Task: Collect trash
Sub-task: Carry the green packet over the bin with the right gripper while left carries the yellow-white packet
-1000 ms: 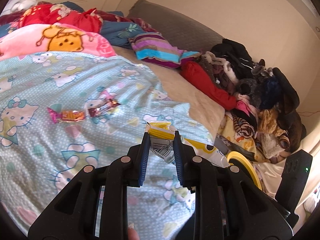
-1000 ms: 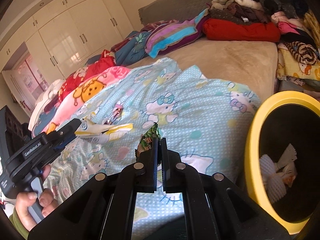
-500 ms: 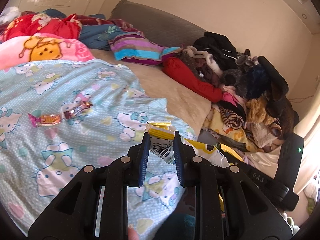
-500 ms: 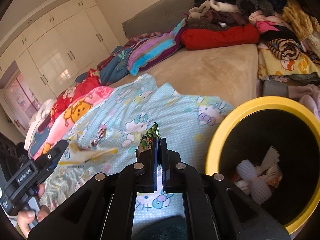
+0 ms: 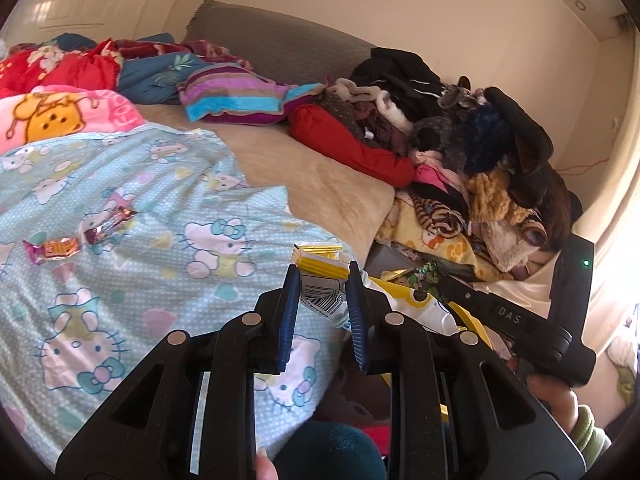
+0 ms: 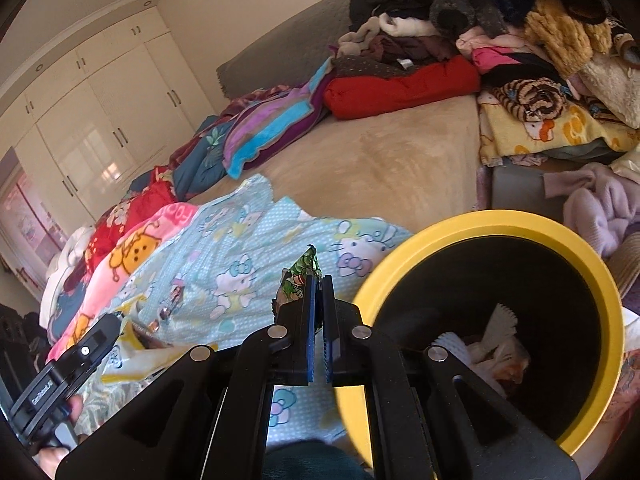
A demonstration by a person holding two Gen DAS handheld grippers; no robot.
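Right tool (image 6: 318,288) pinches green wrapper (image 6: 300,276) beside yellow bin (image 6: 480,222) | left tool (image 5: 322,280) clamps yellow-white packet (image 5: 322,280) over bed | risk: release short of rim, you drop trash onto Hello Kitty sheet (image 5: 120,280).

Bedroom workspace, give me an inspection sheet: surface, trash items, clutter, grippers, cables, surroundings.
Surface: bed with a tan cover, partly under a blue cartoon-cat sheet.
Job's things: yellow-rimmed bin, black inside, holding white paper scraps; two candy wrappers lying on the sheet.
Clutter: heaped clothes, striped pillow, pink blanket.
Grippers: left gripper shut on a yellow and white wrapper; right gripper shut on a green printed wrapper, beside the bin's rim.
Cables: a thin red cord along the wall.
Surroundings: cream wardrobe doors, grey headboard.
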